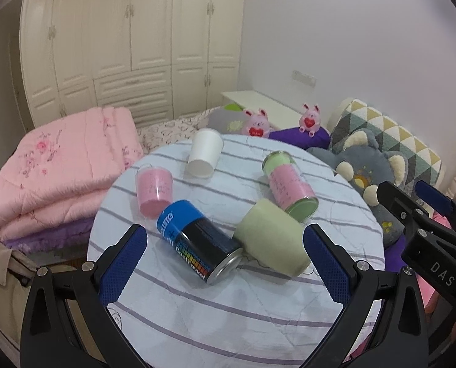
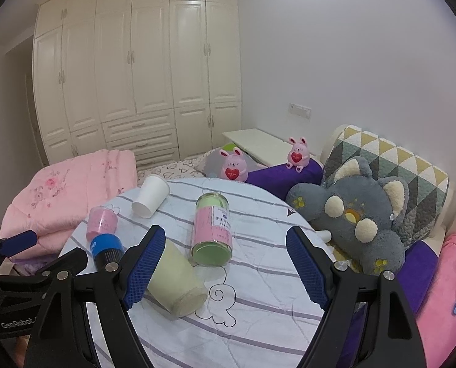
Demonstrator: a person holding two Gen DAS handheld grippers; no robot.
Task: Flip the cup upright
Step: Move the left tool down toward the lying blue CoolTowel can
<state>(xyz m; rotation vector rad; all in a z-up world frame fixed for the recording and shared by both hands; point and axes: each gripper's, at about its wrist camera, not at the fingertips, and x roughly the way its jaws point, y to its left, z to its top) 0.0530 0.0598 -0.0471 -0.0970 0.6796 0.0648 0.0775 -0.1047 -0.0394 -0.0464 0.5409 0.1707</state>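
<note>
A pale green cup lies on its side on the round striped table, mouth toward me; it also shows in the right wrist view. A white paper cup lies on its side at the far edge. A small pink cup sits at the left. My left gripper is open and empty just in front of the green cup and a blue-black can. My right gripper is open and empty, its left finger next to the green cup.
A blue-black can and a pink-green jar lie on their sides on the table. A folded pink quilt is at the left. A grey plush pillow and two pink plush toys are behind and right.
</note>
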